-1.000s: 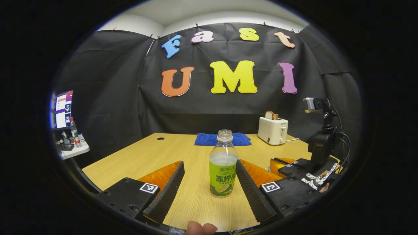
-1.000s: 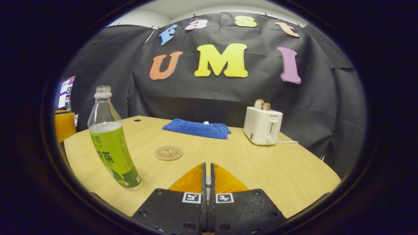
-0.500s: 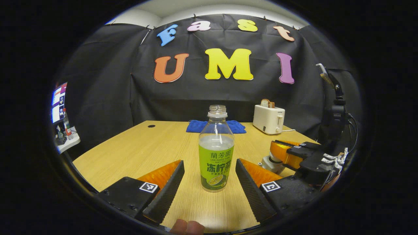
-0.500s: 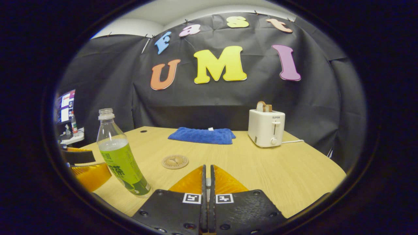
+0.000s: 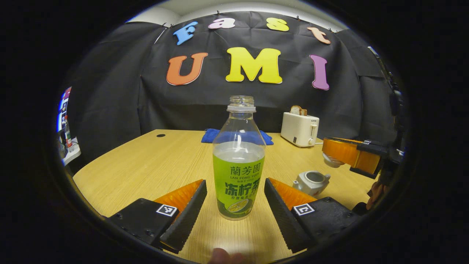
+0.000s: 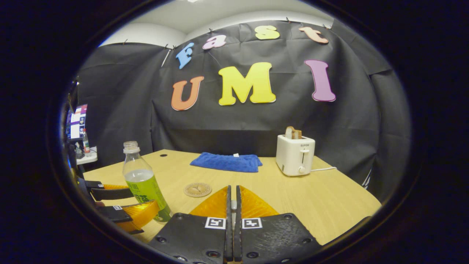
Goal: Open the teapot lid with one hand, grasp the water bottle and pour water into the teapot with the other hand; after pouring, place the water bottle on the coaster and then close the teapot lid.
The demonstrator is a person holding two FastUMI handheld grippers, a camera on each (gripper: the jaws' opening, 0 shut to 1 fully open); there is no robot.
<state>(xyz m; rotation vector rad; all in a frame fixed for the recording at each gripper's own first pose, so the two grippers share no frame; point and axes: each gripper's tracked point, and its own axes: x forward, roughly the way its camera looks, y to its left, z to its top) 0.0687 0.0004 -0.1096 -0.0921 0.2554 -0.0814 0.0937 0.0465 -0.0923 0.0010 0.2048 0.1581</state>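
A clear bottle [image 5: 238, 161] with a green label and no cap stands upright on the wooden table [image 5: 165, 161]. It sits between the fingers of my open left gripper [image 5: 235, 182], and neither finger touches it. To its right the small white teapot [image 5: 311, 181] stands with its top uncovered. Above the teapot my right gripper [image 5: 346, 150] hangs shut on the white teapot lid [image 5: 331, 160]. In the right gripper view my right gripper [image 6: 231, 187] is shut, with a white sliver between its fingers. The bottle [image 6: 144, 183] and my left gripper [image 6: 121, 205] are at the left, and the round coaster [image 6: 198, 189] lies ahead.
A white toaster [image 6: 295, 154] with bread in it stands at the back right, its cord trailing right. A folded blue cloth [image 6: 227, 162] lies at the table's far edge. A side table with a screen [image 6: 77, 124] stands at the far left.
My left gripper has moved forward until the bottle stands between its fingers. My right gripper has risen with the lid, leaving the teapot uncovered.
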